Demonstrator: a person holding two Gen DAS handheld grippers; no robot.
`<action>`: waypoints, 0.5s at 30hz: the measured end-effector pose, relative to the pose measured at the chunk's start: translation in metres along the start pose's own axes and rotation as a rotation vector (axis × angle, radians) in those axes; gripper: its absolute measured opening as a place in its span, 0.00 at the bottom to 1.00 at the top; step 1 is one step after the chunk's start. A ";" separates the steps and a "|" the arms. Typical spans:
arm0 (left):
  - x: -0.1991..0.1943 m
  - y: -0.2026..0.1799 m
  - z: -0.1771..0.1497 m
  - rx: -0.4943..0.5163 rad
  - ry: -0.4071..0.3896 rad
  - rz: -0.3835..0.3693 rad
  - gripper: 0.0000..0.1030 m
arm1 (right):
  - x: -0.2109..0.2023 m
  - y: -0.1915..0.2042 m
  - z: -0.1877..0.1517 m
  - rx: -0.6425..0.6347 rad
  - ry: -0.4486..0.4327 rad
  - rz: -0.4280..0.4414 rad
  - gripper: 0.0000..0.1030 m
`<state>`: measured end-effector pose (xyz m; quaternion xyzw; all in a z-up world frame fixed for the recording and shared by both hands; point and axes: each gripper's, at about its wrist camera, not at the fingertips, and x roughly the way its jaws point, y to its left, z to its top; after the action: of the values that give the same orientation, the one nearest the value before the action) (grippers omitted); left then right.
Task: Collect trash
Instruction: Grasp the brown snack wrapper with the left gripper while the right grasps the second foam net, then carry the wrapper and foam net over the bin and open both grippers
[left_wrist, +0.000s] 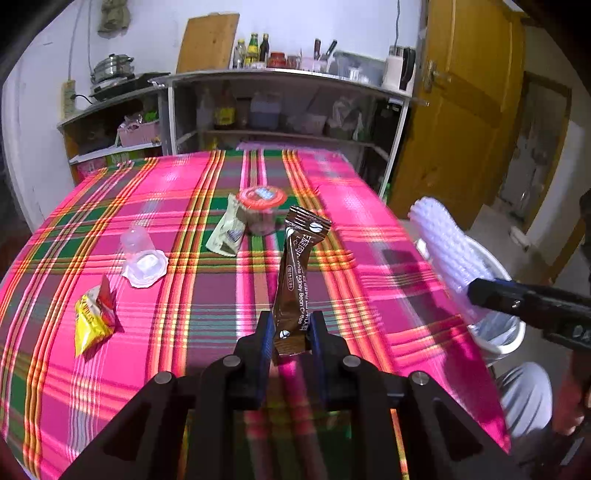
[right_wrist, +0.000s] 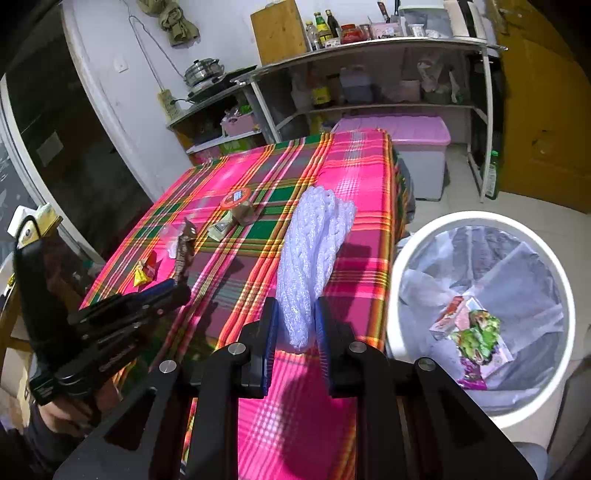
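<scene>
We hold trash in both claws above the table (left_wrist: 369, 236), which is draped in a pink plaid cloth. Our left gripper (left_wrist: 290, 334) is closed on the lower end of a brown coffee packet (left_wrist: 297, 273), pinched near its bottom so that the rest stands upright and clear of the cloth. Our right gripper (right_wrist: 295, 325) is closed on a white foam net (right_wrist: 310, 254), squeezed at its lower end; the net is soft, so the free length leans up and away over the cloth. Both pieces seem lifted for carrying to the white bin (right_wrist: 413, 236), which stands on the floor just beside the table's right edge, lined with a clear bag and already holding some coloured wrappers (right_wrist: 474, 332). The right claw is nearer the bin, so the net would likely go in first. Still lying on the cloth are a yellow and red wrapper (left_wrist: 94, 319), an empty clear cup (left_wrist: 142, 260) on its side, a pale green packet (left_wrist: 227, 232) and a small jar with a red lid (left_wrist: 262, 210), the packet leaning against the jar.
</scene>
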<state>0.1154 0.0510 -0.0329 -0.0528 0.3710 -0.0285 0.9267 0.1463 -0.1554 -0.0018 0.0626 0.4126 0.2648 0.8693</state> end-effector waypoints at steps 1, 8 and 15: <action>-0.005 -0.003 -0.001 -0.005 -0.008 -0.004 0.19 | -0.004 -0.001 -0.001 0.001 -0.006 -0.002 0.20; -0.037 -0.025 -0.004 -0.025 -0.060 -0.035 0.19 | -0.026 -0.007 -0.009 -0.003 -0.038 -0.013 0.20; -0.055 -0.050 -0.011 -0.002 -0.078 -0.076 0.20 | -0.046 -0.012 -0.018 0.002 -0.062 -0.025 0.20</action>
<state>0.0673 0.0057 0.0022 -0.0690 0.3324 -0.0612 0.9386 0.1139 -0.1909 0.0144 0.0662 0.3864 0.2513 0.8850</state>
